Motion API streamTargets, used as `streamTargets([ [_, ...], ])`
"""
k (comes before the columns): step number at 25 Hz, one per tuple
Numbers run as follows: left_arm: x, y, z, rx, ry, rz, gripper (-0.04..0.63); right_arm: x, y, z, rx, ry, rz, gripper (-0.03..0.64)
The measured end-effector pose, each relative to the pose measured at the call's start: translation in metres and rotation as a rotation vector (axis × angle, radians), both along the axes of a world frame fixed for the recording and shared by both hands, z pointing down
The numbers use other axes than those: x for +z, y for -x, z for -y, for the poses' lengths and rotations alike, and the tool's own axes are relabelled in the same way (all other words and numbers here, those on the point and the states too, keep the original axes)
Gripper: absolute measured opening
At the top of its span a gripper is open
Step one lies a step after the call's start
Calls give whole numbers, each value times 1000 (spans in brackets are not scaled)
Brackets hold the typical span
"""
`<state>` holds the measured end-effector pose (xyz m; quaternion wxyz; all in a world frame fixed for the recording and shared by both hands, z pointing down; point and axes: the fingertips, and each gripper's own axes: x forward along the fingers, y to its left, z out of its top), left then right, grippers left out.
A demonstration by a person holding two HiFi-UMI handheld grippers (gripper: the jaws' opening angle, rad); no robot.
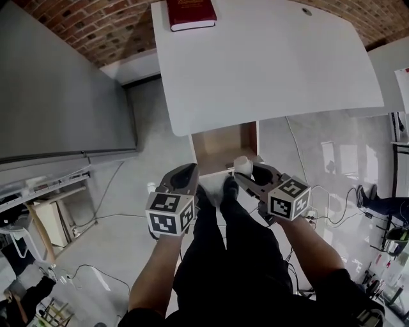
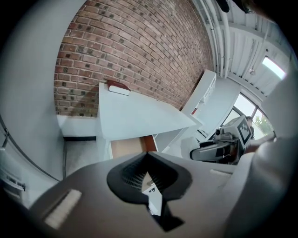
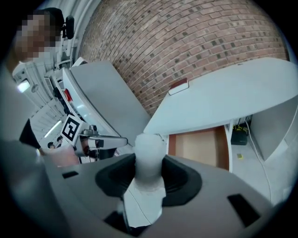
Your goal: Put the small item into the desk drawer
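Note:
The small item (image 1: pixel 243 165) is a white cylinder, and my right gripper (image 1: pixel 246 172) is shut on it. In the right gripper view the white item (image 3: pixel 149 155) stands upright between the dark pads (image 3: pixel 181 179). The desk drawer (image 1: pixel 220 148) is pulled open under the white desk (image 1: pixel 268 64), its wooden bottom bare, and it lies just beyond the item. My left gripper (image 1: pixel 190 172) hovers beside the drawer's near left corner. Its jaws (image 2: pixel 148 155) are shut with nothing between them. The open drawer (image 3: pixel 200 145) also shows ahead of the right gripper.
A dark red book (image 1: pixel 190 13) lies at the desk's far left corner. A grey cabinet (image 1: pixel 64 96) stands to the left, a brick wall behind. The person's dark legs (image 1: pixel 236 249) are below the grippers. Cables (image 1: pixel 332 211) run over the floor at right.

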<state>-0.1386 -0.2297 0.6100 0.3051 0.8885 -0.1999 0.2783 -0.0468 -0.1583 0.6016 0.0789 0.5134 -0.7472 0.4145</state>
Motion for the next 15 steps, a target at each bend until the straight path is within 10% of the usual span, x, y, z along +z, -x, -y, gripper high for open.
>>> streamTargets([
  [15, 73, -19, -26, -43, 72, 82, 11, 80, -20, -31, -10, 59, -18, 163],
])
